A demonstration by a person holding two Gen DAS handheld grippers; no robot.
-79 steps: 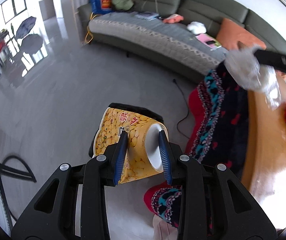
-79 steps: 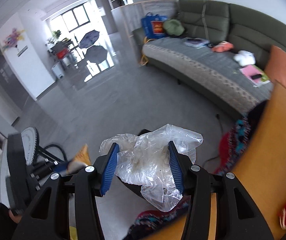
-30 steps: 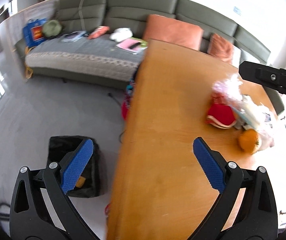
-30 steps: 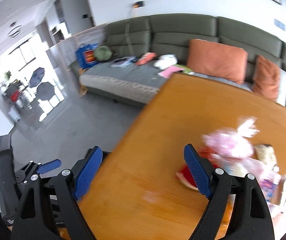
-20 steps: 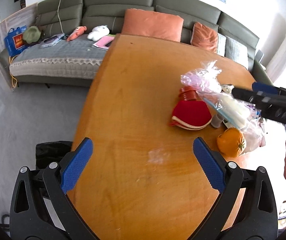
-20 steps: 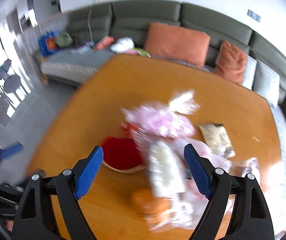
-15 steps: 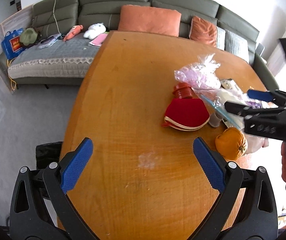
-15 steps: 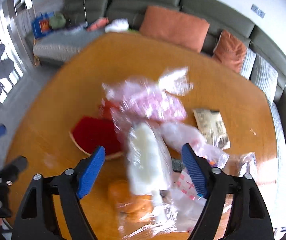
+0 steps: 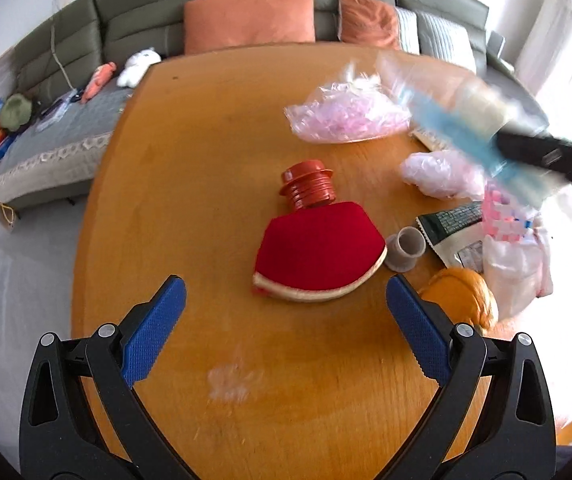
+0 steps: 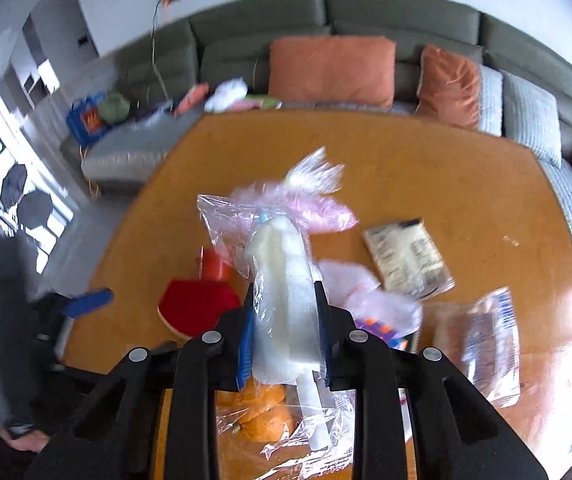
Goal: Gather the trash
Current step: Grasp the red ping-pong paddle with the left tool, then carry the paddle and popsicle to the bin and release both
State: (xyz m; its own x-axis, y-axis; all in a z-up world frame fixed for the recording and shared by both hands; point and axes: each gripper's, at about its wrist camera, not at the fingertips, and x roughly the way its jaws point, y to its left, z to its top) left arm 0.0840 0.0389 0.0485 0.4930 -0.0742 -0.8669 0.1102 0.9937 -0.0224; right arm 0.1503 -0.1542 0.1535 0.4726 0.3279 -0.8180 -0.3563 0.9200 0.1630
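The right gripper [image 10: 284, 332] is closing its jaws on a clear bag of white foam [image 10: 282, 280], above the orange [image 10: 264, 412]. The left gripper [image 9: 284, 328] hovers spread wide before the red pouch [image 9: 318, 254], left of that orange on the wooden table [image 9: 190, 160].

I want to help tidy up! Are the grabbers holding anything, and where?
The right gripper is closing on a clear bag with something white inside, gripped across its middle. The left gripper is open and holds nothing.

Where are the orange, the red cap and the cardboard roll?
orange [image 9: 462, 296], left wrist view, its top.
red cap [image 9: 308, 188], left wrist view, ribbed side.
cardboard roll [image 9: 406, 250], left wrist view, its wall.
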